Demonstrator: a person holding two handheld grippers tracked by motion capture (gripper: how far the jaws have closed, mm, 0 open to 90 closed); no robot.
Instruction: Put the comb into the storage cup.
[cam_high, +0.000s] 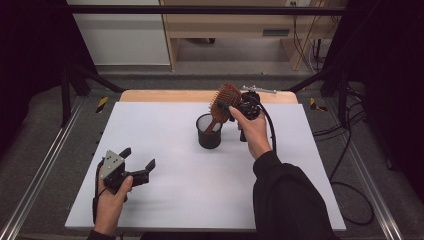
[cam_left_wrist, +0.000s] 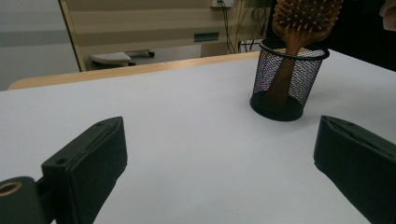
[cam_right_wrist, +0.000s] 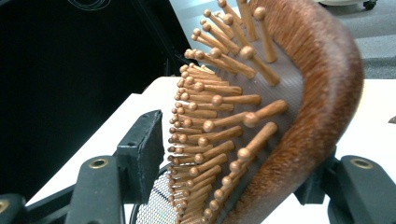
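The white table (cam_high: 165, 200) spreads beneath both tools, a wooden edge and pale cabinets beyond it. The black mesh cup (cam_high: 208, 131) stands just below the right gripper (cam_high: 235, 106), which clasps the wooden hairbrush (cam_high: 223, 101) by its head, handle down inside the cup, probably to stand it there. The left gripper (cam_high: 139, 159) rests well apart, jaws spread, holding nothing, likely waiting.

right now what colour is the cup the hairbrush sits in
Black wire mesh; the cup shows best in the left gripper view, the hairbrush handle visible through it.
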